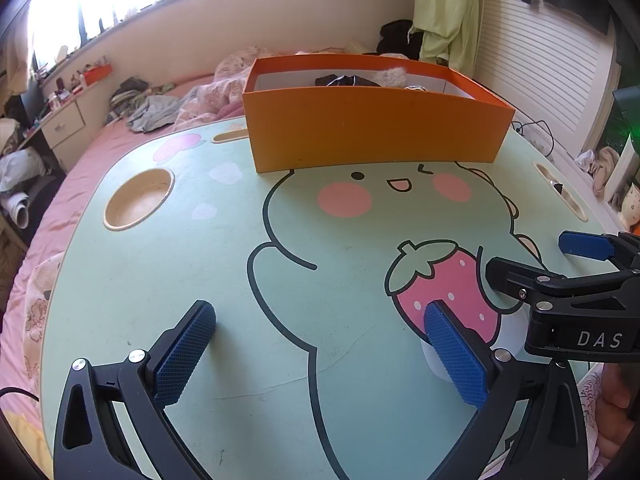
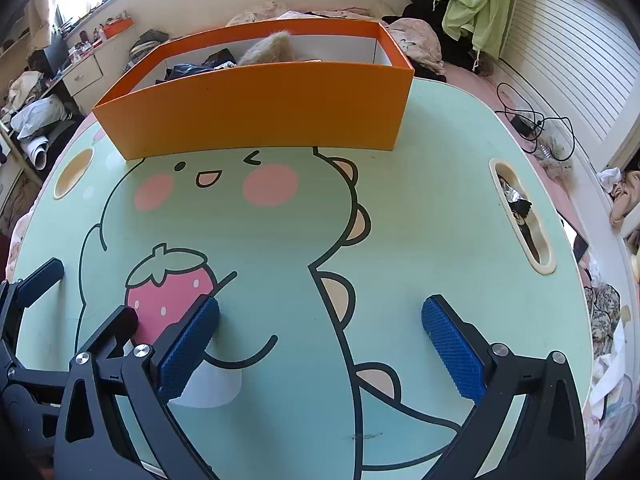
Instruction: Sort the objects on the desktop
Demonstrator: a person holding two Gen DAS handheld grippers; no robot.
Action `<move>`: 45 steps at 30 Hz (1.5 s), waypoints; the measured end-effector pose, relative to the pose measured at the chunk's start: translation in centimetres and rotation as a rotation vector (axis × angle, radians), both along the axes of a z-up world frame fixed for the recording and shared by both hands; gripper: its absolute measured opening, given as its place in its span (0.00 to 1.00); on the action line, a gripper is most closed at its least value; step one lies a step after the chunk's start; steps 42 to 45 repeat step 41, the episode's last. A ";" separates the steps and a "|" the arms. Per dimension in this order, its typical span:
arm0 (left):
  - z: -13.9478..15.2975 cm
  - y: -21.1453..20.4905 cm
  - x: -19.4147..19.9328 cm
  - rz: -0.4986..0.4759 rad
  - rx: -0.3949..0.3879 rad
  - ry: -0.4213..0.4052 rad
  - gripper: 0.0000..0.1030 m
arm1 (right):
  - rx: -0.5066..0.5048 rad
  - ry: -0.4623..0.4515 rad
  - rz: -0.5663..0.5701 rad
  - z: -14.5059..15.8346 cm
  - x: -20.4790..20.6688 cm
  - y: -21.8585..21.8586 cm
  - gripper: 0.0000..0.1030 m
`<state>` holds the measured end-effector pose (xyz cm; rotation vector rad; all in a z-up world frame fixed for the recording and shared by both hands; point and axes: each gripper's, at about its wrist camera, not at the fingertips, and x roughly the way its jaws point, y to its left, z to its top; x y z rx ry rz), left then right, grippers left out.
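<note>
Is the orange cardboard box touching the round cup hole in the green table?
Apart. The left wrist view shows bare tabletop between the orange cardboard box and cup hole.

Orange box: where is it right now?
The orange box sits at the far edge of the green cartoon table, centred in both wrist views, just beyond the dinosaur's face, with clothes and a fluffy item inside.

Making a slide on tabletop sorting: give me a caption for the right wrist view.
Open right gripper over a cartoon-printed table, orange box of items behind, nothing between the blue pads.
</note>
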<state>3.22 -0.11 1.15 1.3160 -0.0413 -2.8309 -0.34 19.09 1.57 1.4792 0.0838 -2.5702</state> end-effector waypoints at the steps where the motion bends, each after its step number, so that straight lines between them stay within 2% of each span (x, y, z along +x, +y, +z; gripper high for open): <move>1: 0.0 0.0 0.1 0.000 0.000 0.000 1.00 | 0.000 0.000 0.000 0.0 0.0 0.0 0.98; 25: 0.1 0.1 -0.2 -0.004 -0.001 -0.002 1.00 | 0.000 0.000 -0.001 0.0 0.1 -0.2 0.98; 35: 0.2 2.0 -0.3 -0.161 0.023 -0.001 1.00 | 0.000 0.001 -0.001 0.0 0.1 -0.3 0.98; 40: 0.4 1.2 -0.1 -0.145 0.080 0.021 1.00 | 0.000 0.001 -0.001 0.0 0.1 -0.3 0.98; 45: 0.4 1.1 -0.1 -0.144 0.084 0.022 1.00 | 0.000 0.001 -0.001 0.0 0.1 -0.3 0.98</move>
